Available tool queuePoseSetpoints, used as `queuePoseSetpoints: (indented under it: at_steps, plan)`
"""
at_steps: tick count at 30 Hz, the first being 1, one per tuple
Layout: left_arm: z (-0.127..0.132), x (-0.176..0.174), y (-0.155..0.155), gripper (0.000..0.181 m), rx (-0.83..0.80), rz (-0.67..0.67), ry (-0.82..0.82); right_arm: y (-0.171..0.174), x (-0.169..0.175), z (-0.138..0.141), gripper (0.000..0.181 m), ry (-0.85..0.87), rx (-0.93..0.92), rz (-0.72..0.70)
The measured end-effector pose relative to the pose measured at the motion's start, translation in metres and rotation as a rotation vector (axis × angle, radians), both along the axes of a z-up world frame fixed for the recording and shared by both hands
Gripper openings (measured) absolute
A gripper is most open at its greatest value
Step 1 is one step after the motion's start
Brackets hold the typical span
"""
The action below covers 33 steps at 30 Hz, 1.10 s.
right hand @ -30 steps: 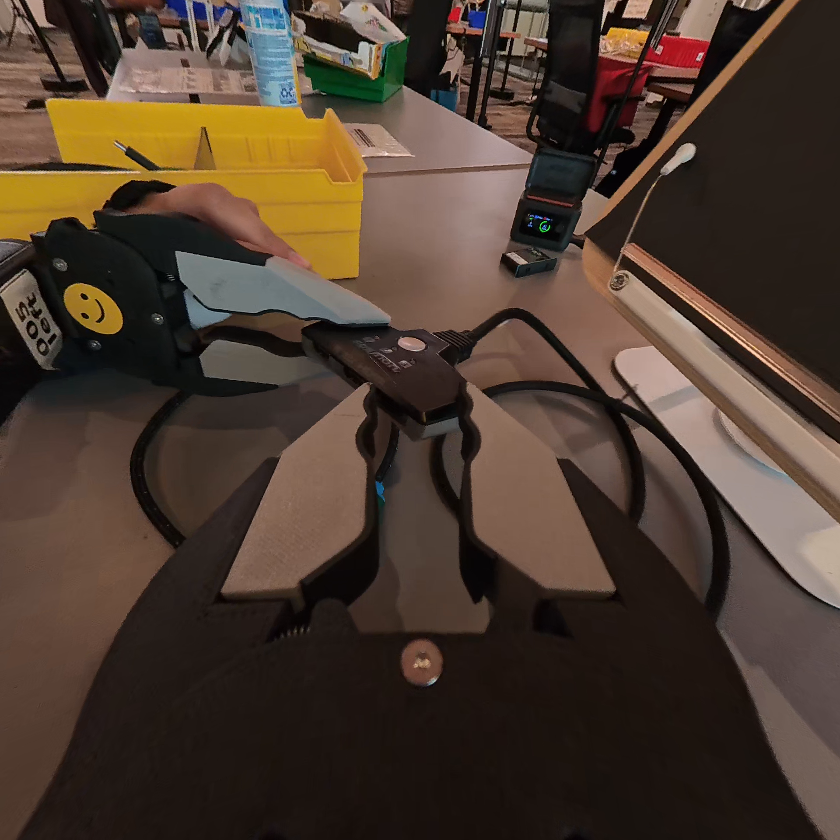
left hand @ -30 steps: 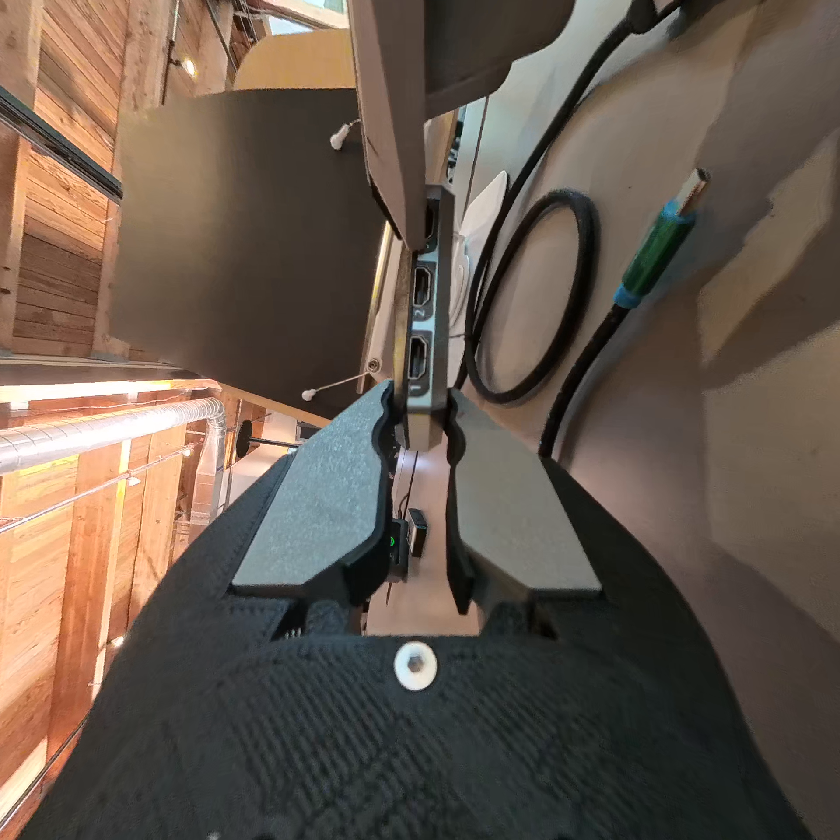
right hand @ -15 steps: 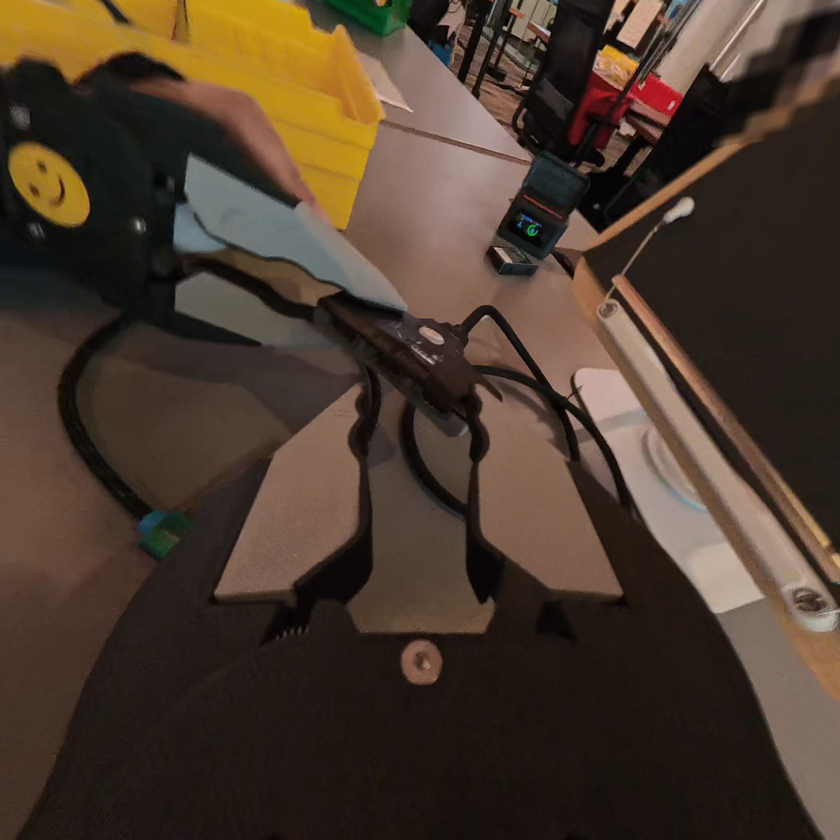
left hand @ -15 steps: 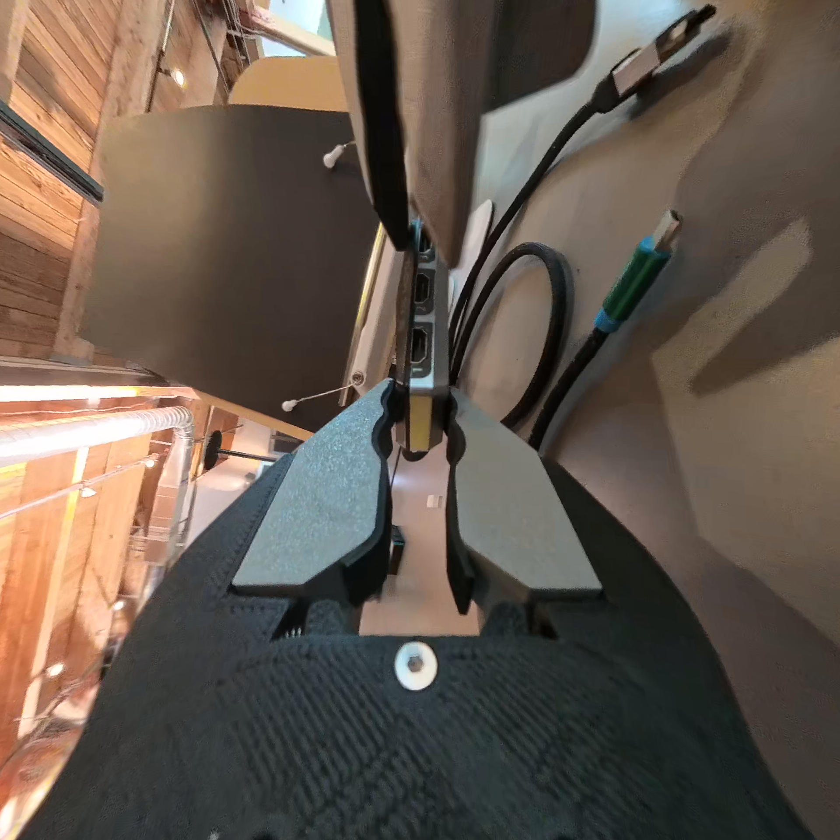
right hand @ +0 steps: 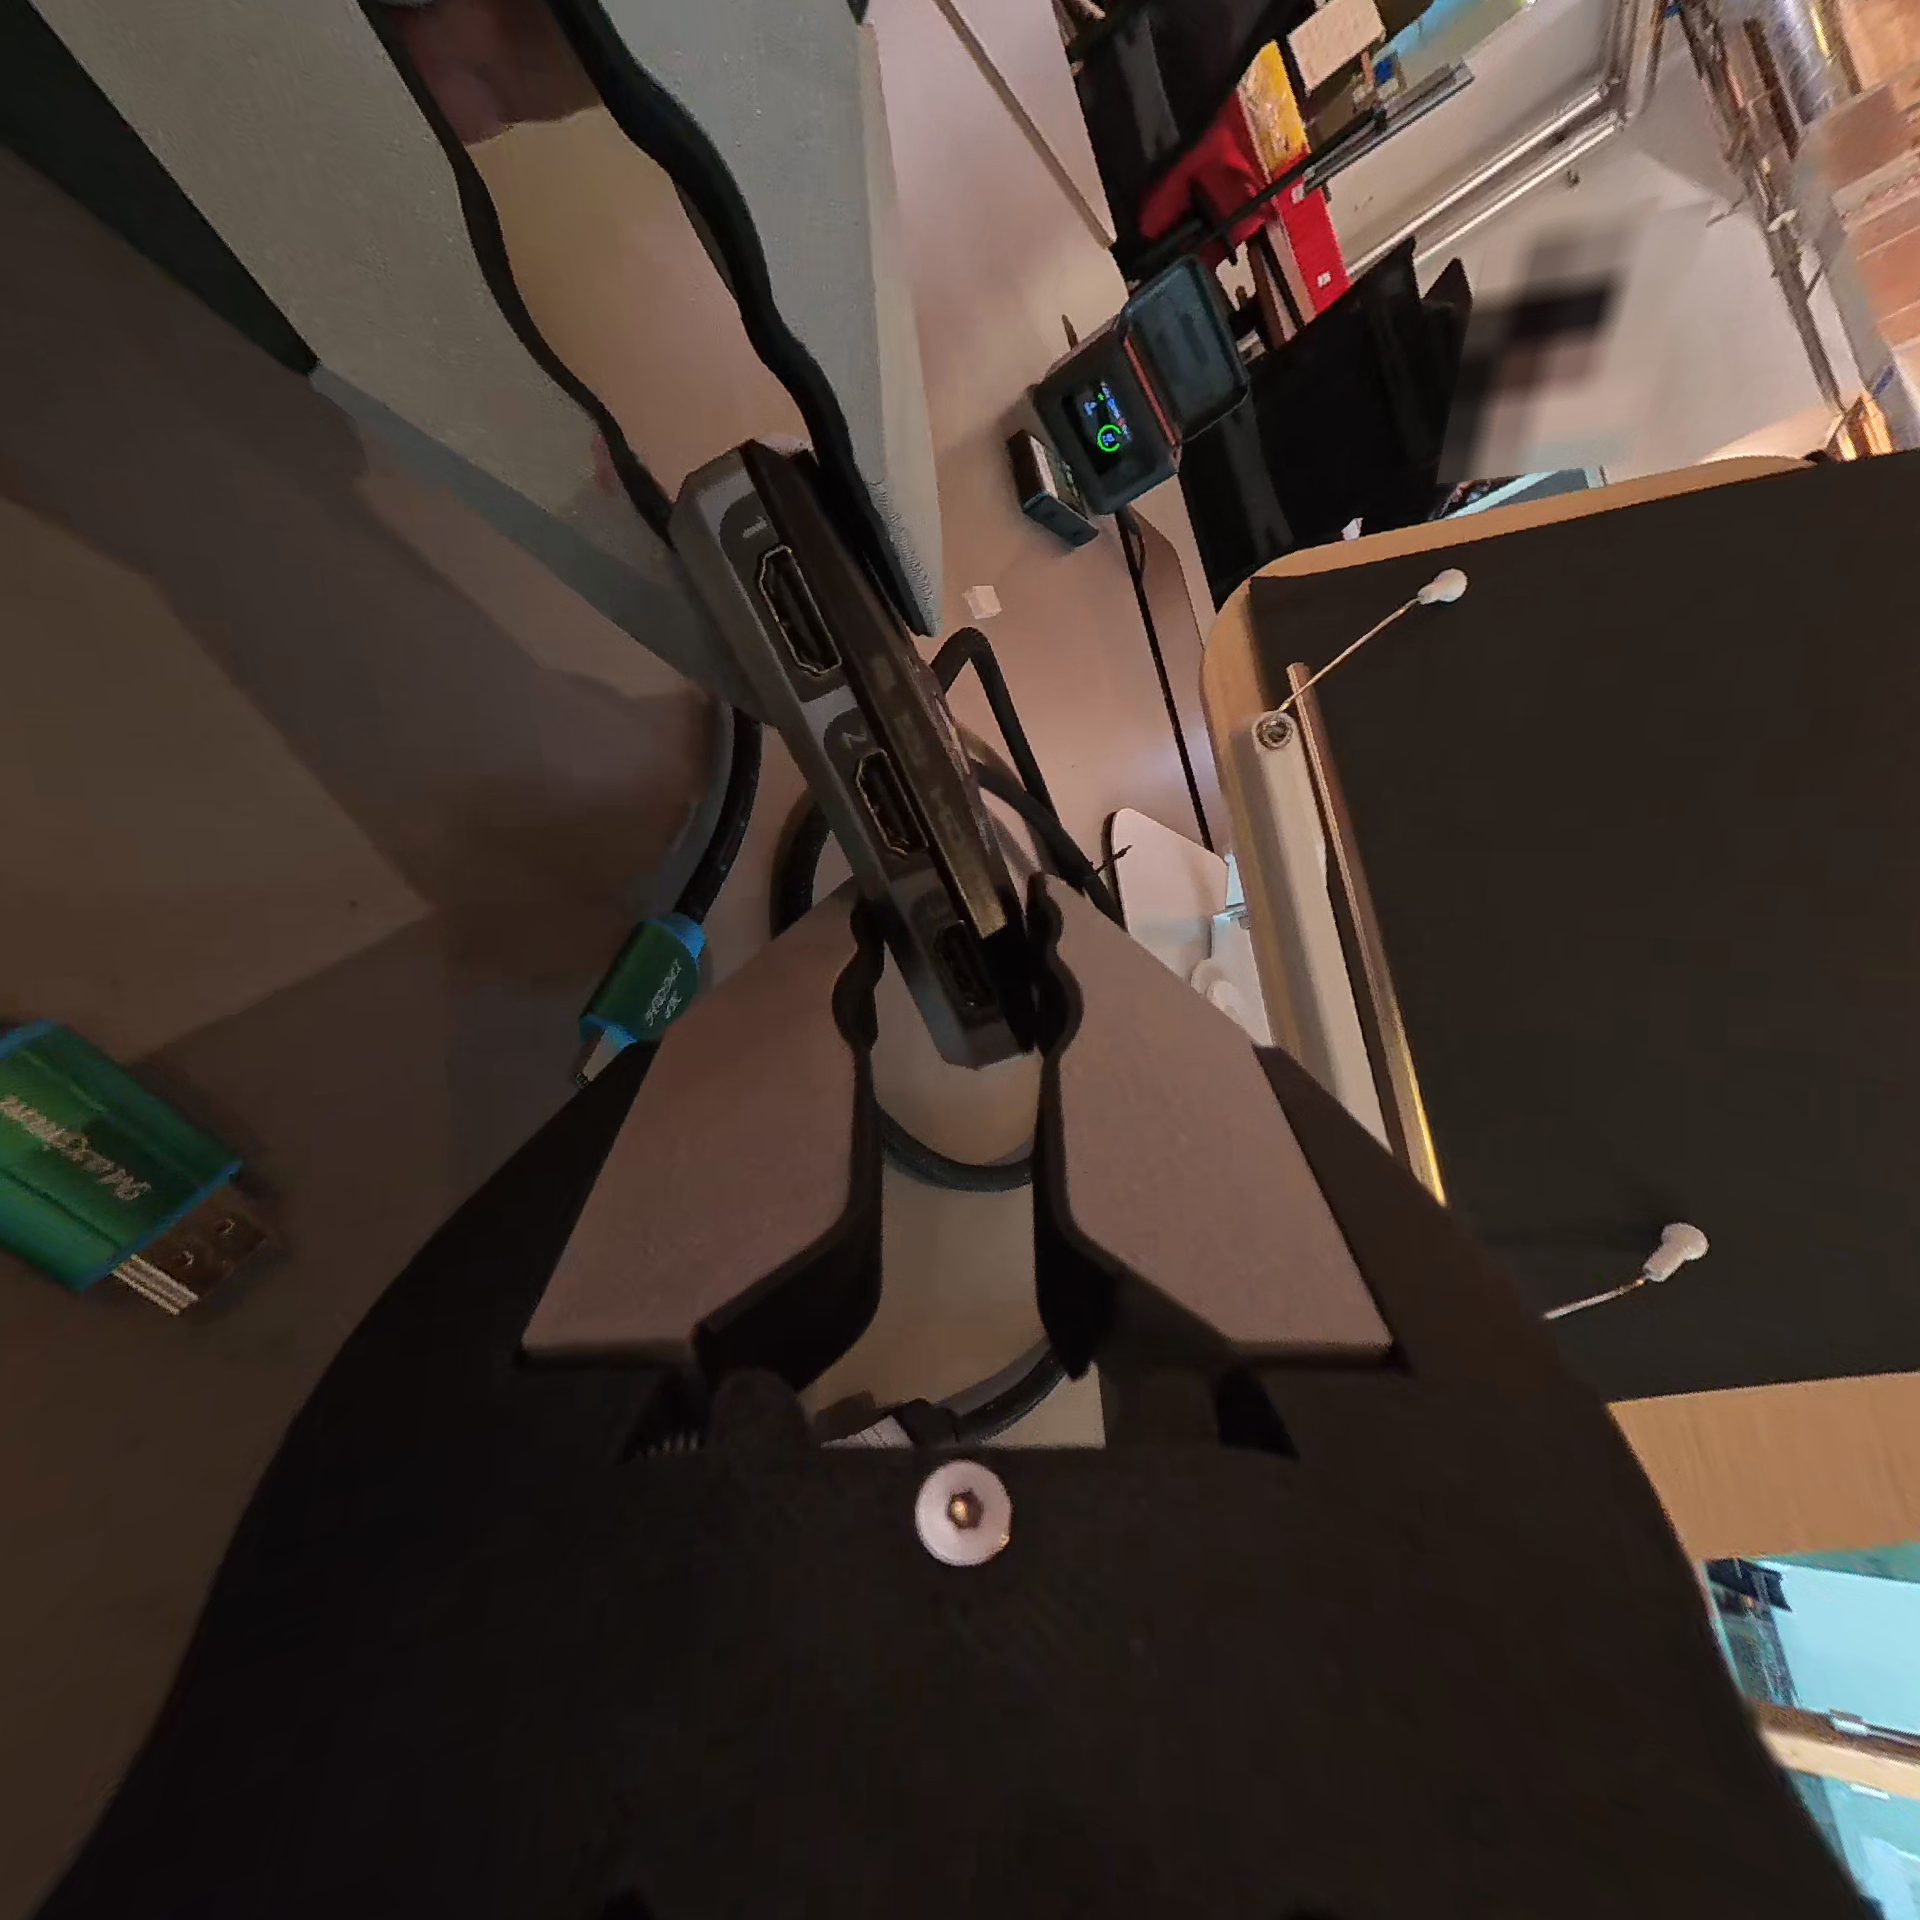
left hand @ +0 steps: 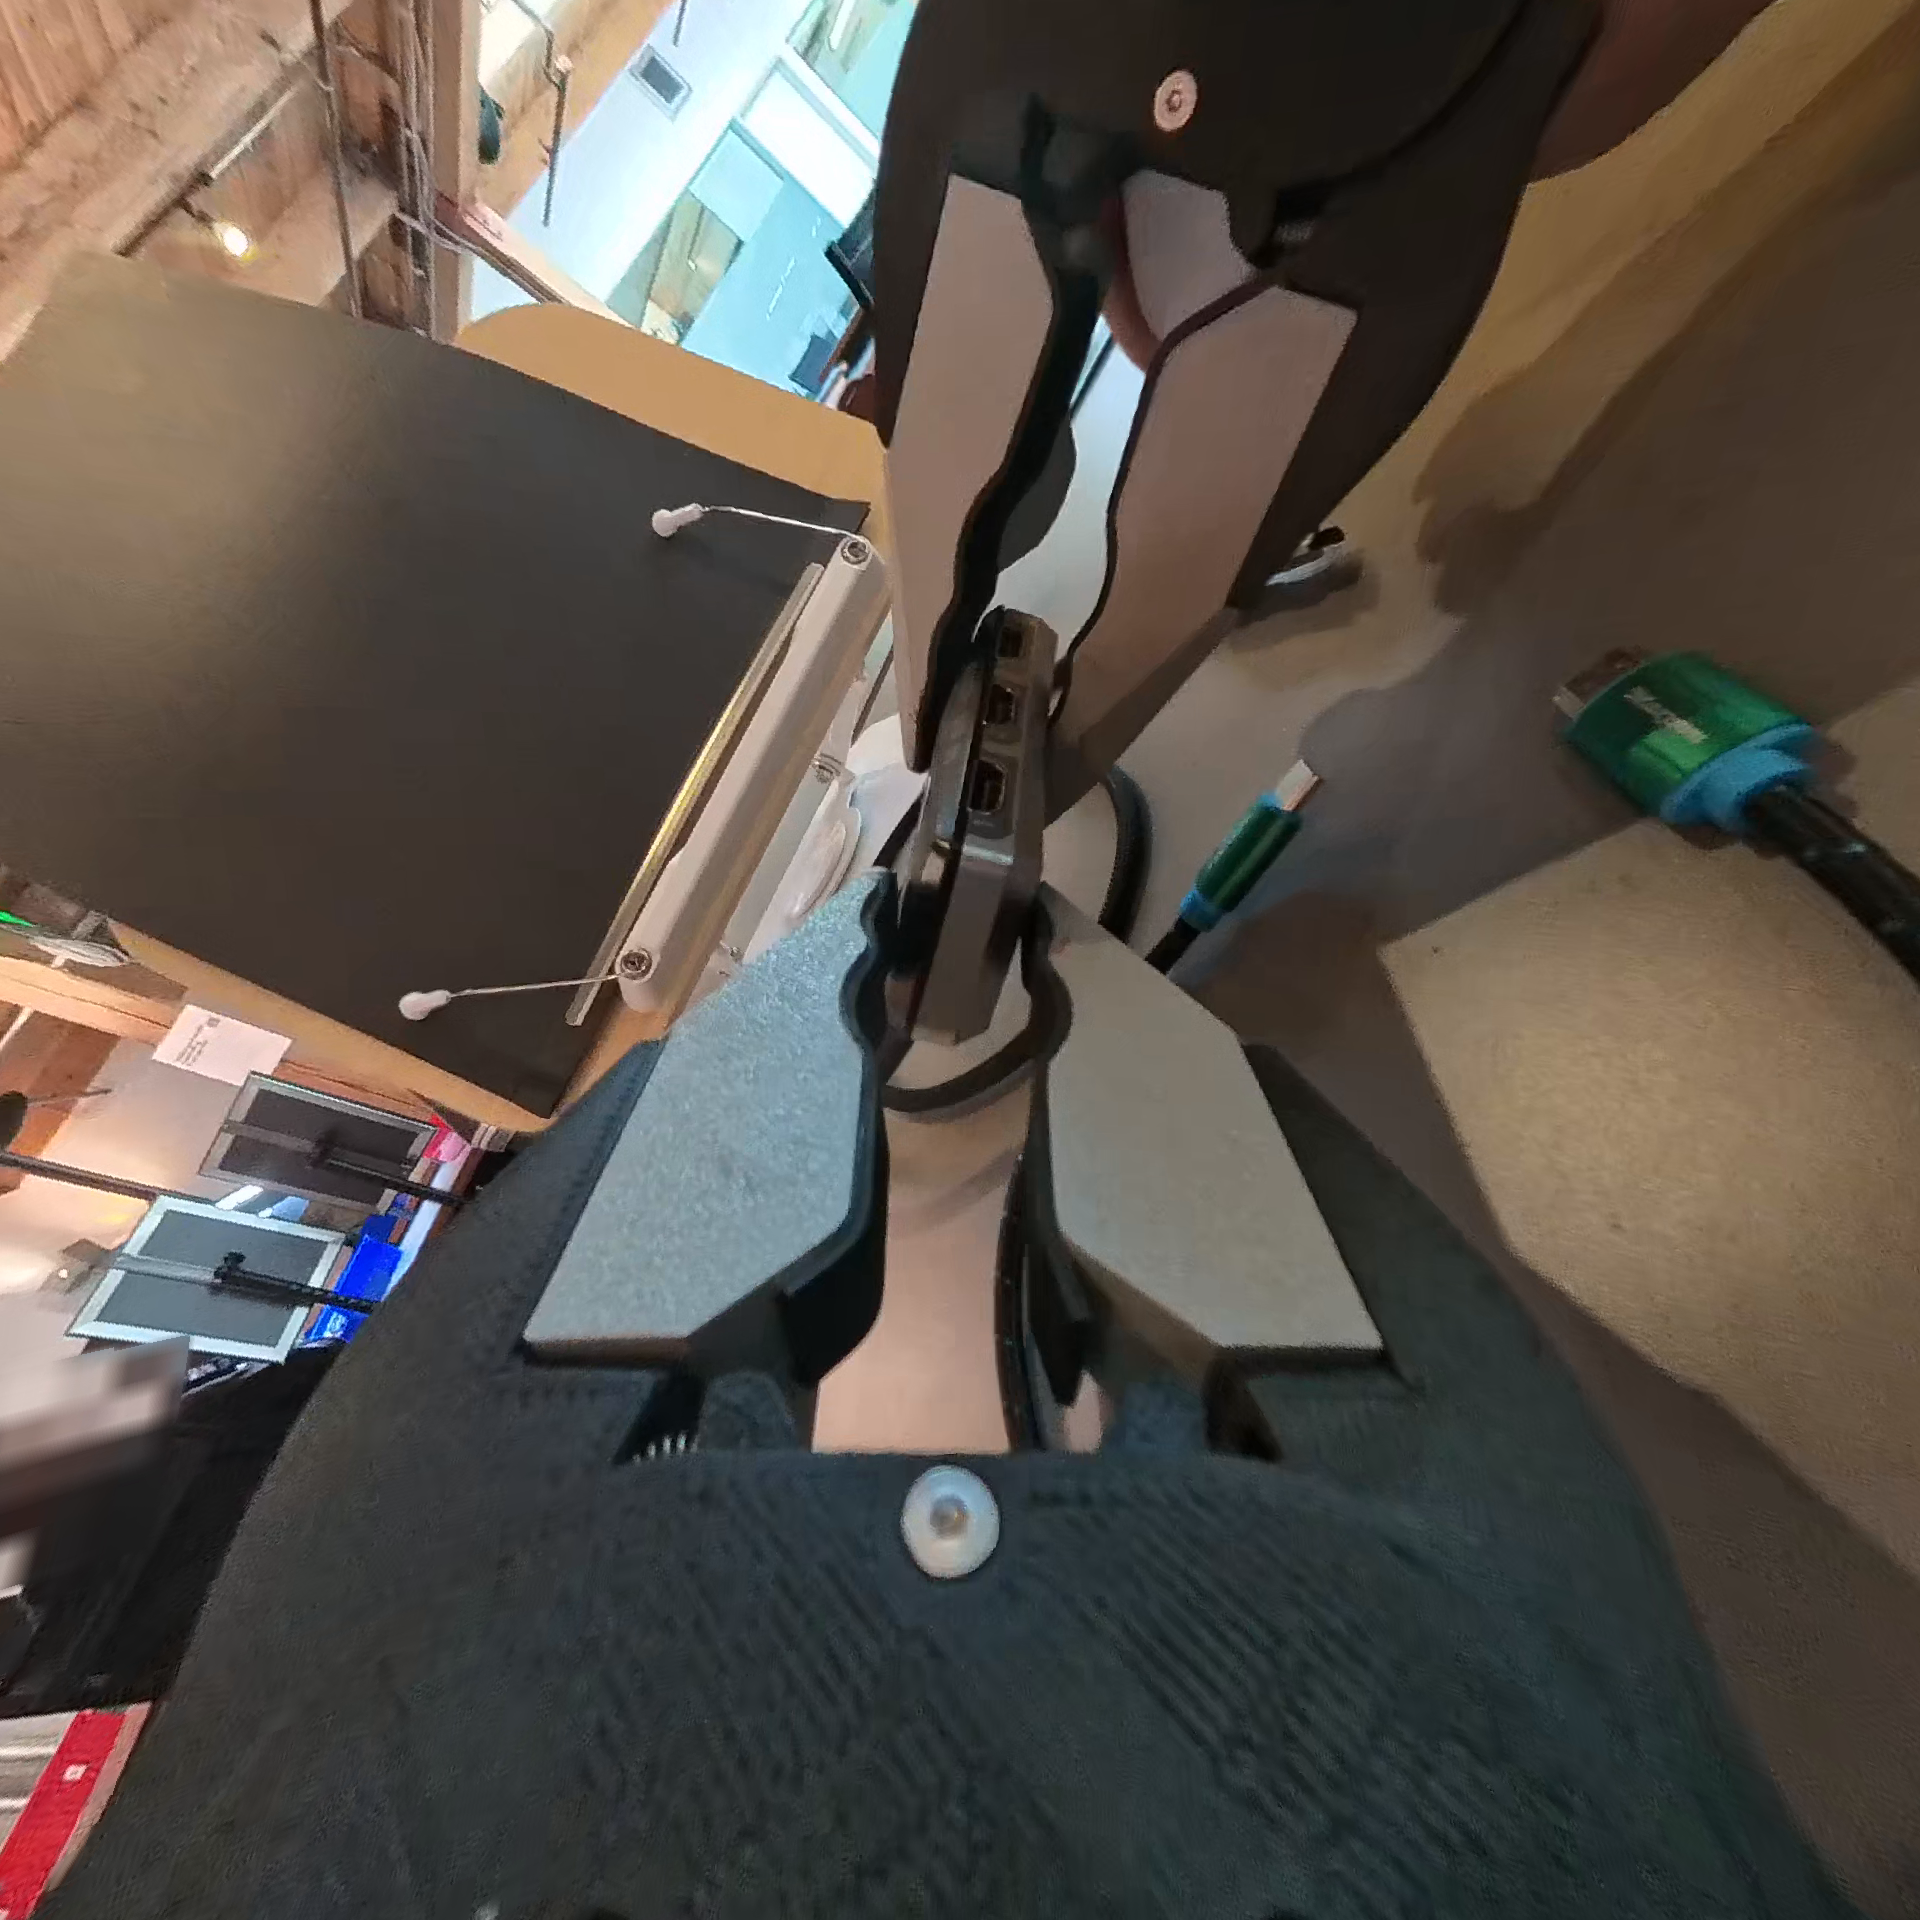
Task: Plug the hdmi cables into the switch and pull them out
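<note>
The switch point(right hand: 883, 769) is held up off the table point(left hand: 1662, 1091), pinched at one end by the left gripper point(left hand: 961, 977) and at the other by the right gripper point(right hand: 951, 971), with its three ports showing empty. Two green plugs point(right hand: 99, 1153) point(right hand: 646, 987) with blue collars lie loose on the table beside it, a black cable point(right hand: 727, 821) looping under the switch. A black board point(left hand: 343, 623) and a small lit device point(right hand: 1117, 436) stand beyond; the plugs carry pale lettering, seemingly a brand mark.
</note>
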<state>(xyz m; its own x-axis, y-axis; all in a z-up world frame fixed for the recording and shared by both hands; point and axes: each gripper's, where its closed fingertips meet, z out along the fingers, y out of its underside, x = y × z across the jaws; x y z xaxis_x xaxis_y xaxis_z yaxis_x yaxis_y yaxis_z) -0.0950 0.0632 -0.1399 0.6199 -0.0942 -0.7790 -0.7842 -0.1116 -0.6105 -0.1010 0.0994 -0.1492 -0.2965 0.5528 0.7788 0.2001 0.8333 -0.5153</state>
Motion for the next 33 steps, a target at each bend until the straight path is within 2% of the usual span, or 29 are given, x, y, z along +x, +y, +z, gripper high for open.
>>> queuePoseSetpoints:
  at_steps: [5, 9, 12, 16, 24, 33]
  plan:
    - [-0.008, 0.002, 0.003, 0.025, -0.019, 0.015, -0.037, -0.013, 0.004, -0.004, 0.024, -0.015, -0.019, 0.082]
    - [-0.013, -0.005, 0.004, 0.022, -0.050, 0.056, 0.086, -0.028, 0.005, -0.005, 0.024, -0.042, -0.081, 0.143]
    - [-0.019, -0.011, 0.006, 0.022, -0.098, 0.087, 0.113, -0.024, 0.002, -0.013, 0.029, -0.088, -0.134, 0.082]
    - [-0.019, -0.019, 0.008, 0.022, -0.083, 0.134, 0.161, -0.015, 0.001, -0.012, 0.036, -0.107, -0.204, 0.044]
    - [-0.011, -0.032, 0.005, 0.022, -0.041, 0.178, 0.165, -0.003, -0.002, -0.001, 0.035, -0.097, -0.374, -0.006]
    - [0.000, -0.046, 0.002, 0.021, 0.010, 0.251, 0.172, 0.027, -0.008, -0.002, 0.031, -0.113, -0.591, -0.140]
